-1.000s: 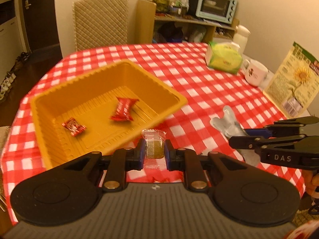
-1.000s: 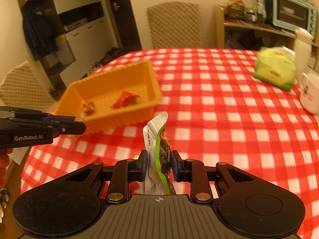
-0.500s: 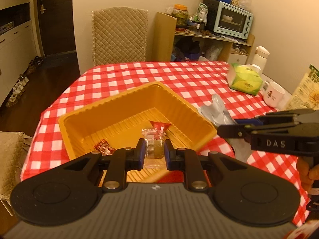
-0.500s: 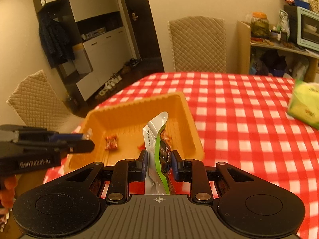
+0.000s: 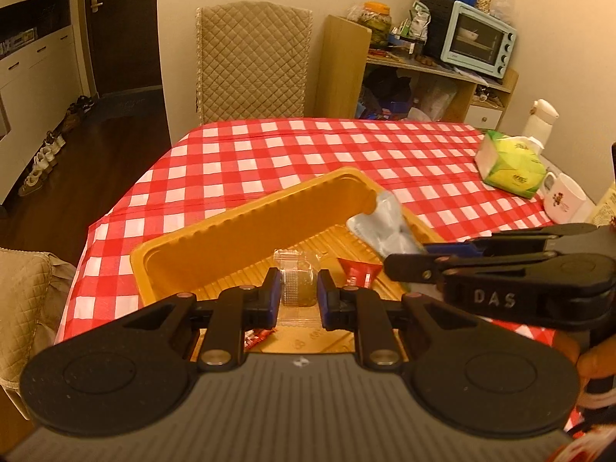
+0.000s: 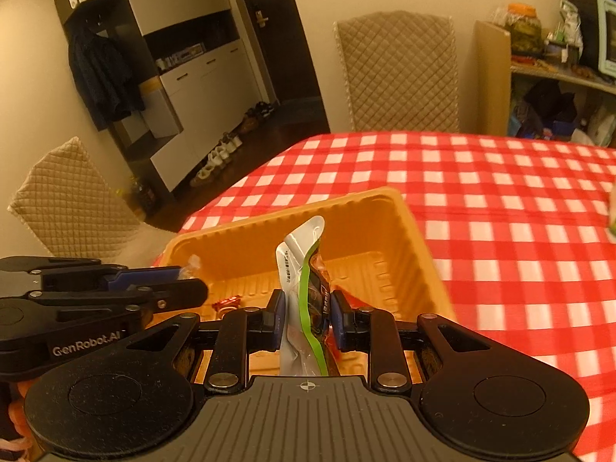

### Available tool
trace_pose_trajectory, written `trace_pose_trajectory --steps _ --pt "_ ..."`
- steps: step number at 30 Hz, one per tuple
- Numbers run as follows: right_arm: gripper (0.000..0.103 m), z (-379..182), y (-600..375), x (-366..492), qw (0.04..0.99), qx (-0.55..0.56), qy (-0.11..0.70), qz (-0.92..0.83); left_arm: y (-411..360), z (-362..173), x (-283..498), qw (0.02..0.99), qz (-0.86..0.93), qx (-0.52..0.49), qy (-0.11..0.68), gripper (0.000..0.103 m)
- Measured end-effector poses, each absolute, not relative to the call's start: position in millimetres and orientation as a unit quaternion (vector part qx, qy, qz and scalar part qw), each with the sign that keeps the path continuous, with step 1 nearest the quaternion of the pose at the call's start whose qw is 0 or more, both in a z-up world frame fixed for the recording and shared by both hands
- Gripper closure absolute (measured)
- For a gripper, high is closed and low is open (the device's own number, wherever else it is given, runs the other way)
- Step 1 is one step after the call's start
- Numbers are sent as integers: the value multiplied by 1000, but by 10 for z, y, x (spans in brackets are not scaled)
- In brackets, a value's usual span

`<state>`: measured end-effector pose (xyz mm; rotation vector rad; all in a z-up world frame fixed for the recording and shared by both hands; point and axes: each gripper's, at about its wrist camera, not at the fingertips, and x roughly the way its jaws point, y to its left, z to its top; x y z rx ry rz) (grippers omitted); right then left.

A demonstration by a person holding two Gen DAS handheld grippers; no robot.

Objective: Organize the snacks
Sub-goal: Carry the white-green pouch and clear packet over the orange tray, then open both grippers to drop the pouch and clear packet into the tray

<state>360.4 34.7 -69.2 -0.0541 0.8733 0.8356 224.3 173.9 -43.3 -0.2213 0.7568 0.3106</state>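
Observation:
An orange tray point(image 5: 250, 231) sits on the red checked table; it also shows in the right wrist view point(image 6: 369, 227). My left gripper point(image 5: 297, 293) is shut on a small clear-wrapped snack point(image 5: 296, 283) and holds it over the tray. My right gripper point(image 6: 306, 315) is shut on a silver and green snack pouch point(image 6: 304, 269), also over the tray; the pouch shows in the left wrist view point(image 5: 389, 229). Red-wrapped candies point(image 5: 356, 271) lie in the tray, one also in the right wrist view point(image 6: 228, 302).
A green tissue pack point(image 5: 510, 165) and a white mug point(image 5: 564, 200) stand at the table's right side. A quilted chair point(image 5: 252, 61) is at the far edge, another point(image 6: 69, 200) at the left. Shelves with a toaster oven point(image 5: 479, 38) line the back wall.
Both grippers have moved with their snacks from the table beside the tray to above the tray's inside. Neither has let go.

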Motion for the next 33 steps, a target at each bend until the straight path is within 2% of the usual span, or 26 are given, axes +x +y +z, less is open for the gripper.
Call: trace_pose_trajectory --steps 15,33 --pt "78 -1030 791 3802 809 -19 449 378 2043 -626 2344 902 154 -111 389 85" --pt "77 -987 668 3837 818 -2 460 346 2099 -668 2394 901 147 -114 393 85"
